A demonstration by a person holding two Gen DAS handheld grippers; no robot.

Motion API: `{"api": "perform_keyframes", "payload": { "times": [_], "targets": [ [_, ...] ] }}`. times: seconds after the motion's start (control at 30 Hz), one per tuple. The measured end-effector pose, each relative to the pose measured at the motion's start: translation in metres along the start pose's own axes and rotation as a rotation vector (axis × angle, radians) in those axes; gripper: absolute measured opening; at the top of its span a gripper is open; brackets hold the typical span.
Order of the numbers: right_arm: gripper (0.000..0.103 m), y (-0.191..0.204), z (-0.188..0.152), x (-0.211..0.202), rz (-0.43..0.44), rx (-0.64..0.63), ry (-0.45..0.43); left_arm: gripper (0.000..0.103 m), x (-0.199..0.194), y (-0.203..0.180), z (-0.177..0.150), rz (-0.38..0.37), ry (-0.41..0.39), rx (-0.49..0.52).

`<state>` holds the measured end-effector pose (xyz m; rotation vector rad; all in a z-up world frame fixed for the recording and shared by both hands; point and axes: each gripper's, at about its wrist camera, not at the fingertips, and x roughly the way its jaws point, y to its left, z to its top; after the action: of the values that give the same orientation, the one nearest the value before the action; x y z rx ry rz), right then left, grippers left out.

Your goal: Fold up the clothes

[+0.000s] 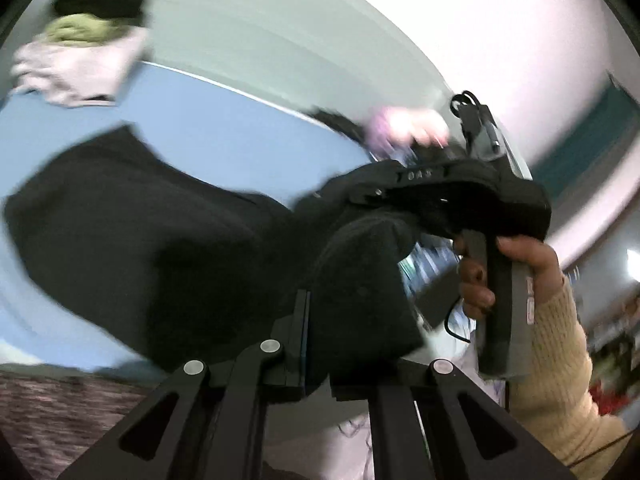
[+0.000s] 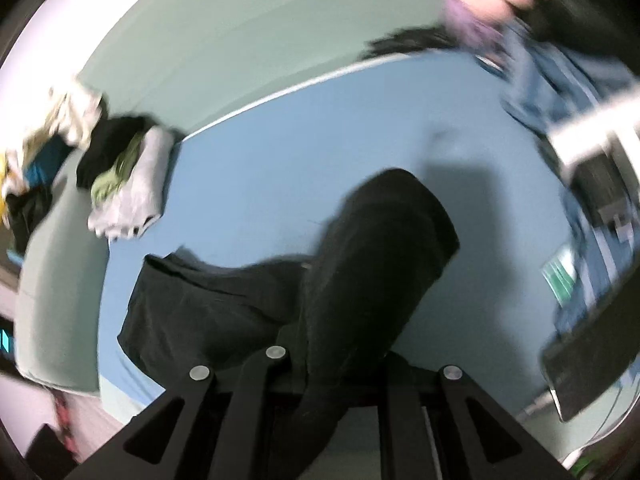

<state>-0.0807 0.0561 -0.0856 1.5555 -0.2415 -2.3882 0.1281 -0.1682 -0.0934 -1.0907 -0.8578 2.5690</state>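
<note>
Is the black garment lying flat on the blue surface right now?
No, the black garment rises off the blue surface into the right gripper.

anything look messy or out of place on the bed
Yes: a loose heap of clothes sits crumpled at the far corner of the blue sheet, unfolded. The black garment hangs bunched from both grippers, part still on the sheet.

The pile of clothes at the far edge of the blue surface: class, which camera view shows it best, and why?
The right wrist view. There the pile of clothes shows black, green and pale grey garments, with more laundry beside it. The left wrist view shows only a smaller, blurrier part of it, pushed into the top-left corner.
</note>
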Motion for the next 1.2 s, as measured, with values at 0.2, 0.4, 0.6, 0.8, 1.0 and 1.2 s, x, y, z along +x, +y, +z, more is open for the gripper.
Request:
{"api": "perform_keyframes", "payload": {
  "times": [0.2, 0.4, 0.6, 0.8, 1.0, 1.2],
  "targets": [
    [0.012, 0.112, 0.032, 0.048, 0.001, -0.158, 0.076, 0.007, -0.038, 0.071, 0.031, 0.098, -0.130, -0.142],
    [0.012, 0.176, 0.044, 0.116, 0.047, -0.150, 0.195, 0.005, -0.053, 0.120, 0.046, 0.157, -0.185, -0.230],
    [0.012, 0.212, 0.043, 0.132, 0.075, -0.201, 0.211, 0.004, -0.068, 0.159, 0.044, 0.180, -0.229, -0.315],
    [0.068, 0.236, 0.045, 0.150, 0.151, -0.277, 0.225, 0.005, -0.064, 0.192, 0.047, 0.381, -0.239, -0.303],
    [0.083, 0.174, 0.042, 0.086, 0.349, -0.184, 0.026, 0.052, -0.079, 0.201, 0.037, 0.491, -0.264, -0.327],
    [0.017, 0.113, 0.014, 0.064, 0.172, -0.245, -0.020, 0.027, -0.058, 0.139, 0.035, 0.450, -0.199, -0.004]
  ]
}}
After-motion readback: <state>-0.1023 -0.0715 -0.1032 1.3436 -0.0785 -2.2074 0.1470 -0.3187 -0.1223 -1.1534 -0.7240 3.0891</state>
